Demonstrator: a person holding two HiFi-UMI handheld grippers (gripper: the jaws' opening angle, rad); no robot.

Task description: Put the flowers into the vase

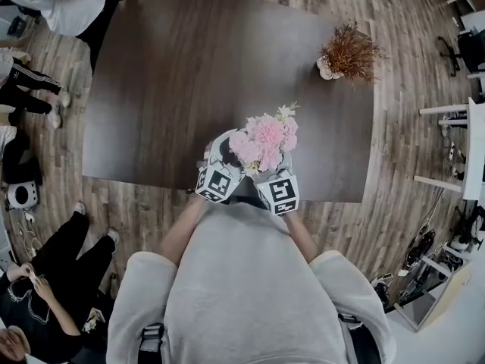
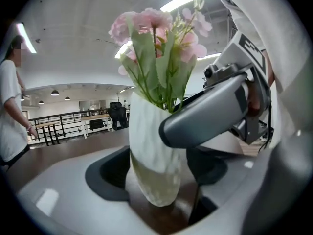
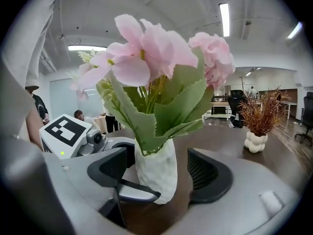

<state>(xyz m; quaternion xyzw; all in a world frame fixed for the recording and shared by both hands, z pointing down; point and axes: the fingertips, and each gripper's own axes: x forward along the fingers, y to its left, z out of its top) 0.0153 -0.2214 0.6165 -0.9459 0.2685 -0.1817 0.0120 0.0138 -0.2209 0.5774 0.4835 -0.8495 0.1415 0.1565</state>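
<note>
Task item: a bunch of pink artificial flowers with green serrated leaves (image 1: 264, 141) sits with its stems inside a white, dimple-textured vase (image 2: 151, 146). The vase stands on its base on the dark brown surface (image 1: 189, 89), close to the near edge and slightly right of that edge's middle. The blooms spread above the vase mouth and hide it in the head view.

Left gripper (image 2: 159, 171): the fingers (image 2: 110, 175) are spread wide with the vase body between them. There is a visible gap on the right-hand side. On the other side the vase outline runs right along the dark pad, and contact there cannot be confirmed. No clamping is evident.

Right gripper (image 3: 159, 173): the fingers (image 3: 210, 175) are fully spread, one to each side of the vase. Clear surface shows between the vase and the right-hand pad, and the other pad also stands off the vase. Nothing is gripped.

The two grippers face the vase from opposite sides at the near edge, so their fingers cross. In the left gripper view, a grey finger of the right gripper passes in front of the vase's upper part. In the right gripper view, a thin grey finger of the left gripper passes in front of the vase's foot.

Other items: a small white knobbly pot of rust-brown dried sprigs (image 1: 348, 51) stands near the far right corner of the surface, well apart from the vase. A person in a white top (image 1: 64, 2) stands beyond the far left corner.
</note>
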